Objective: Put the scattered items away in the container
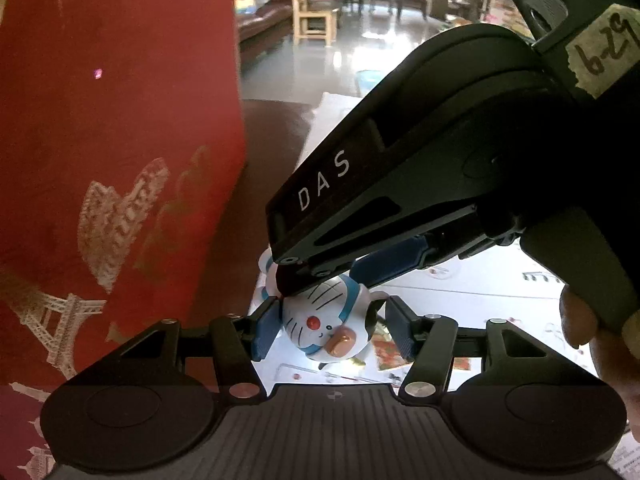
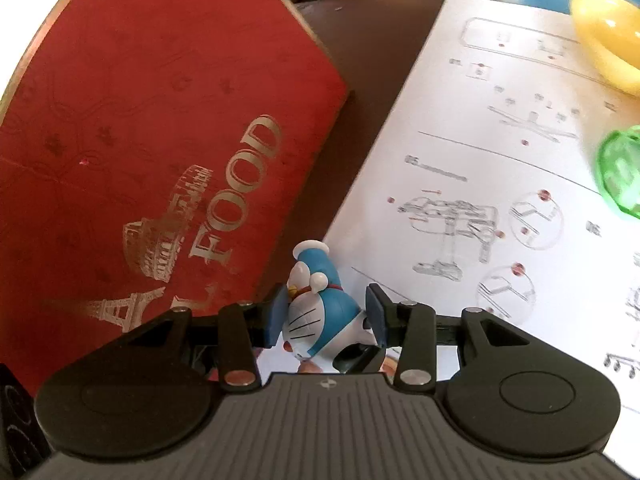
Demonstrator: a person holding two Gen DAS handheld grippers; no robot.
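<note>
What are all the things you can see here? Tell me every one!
cat toy: one, blue and white, lying at the paper's edge beside the red box, between the pads of both grippers
red box: one, red with gold print, left of the toy
paper sheet: one, white with drawings, on the table
yellow thing: one, yellow, far right on the paper
green thing: one, clear green, right edge of the paper
table: one, dark brown, under everything
wooden chair: one, pale wood, far back in the room
left gripper: one, black with blue pads, around the toy
right gripper: one, black with blue pads, closed on the toy
hand: one, holding the right gripper's handle
</note>
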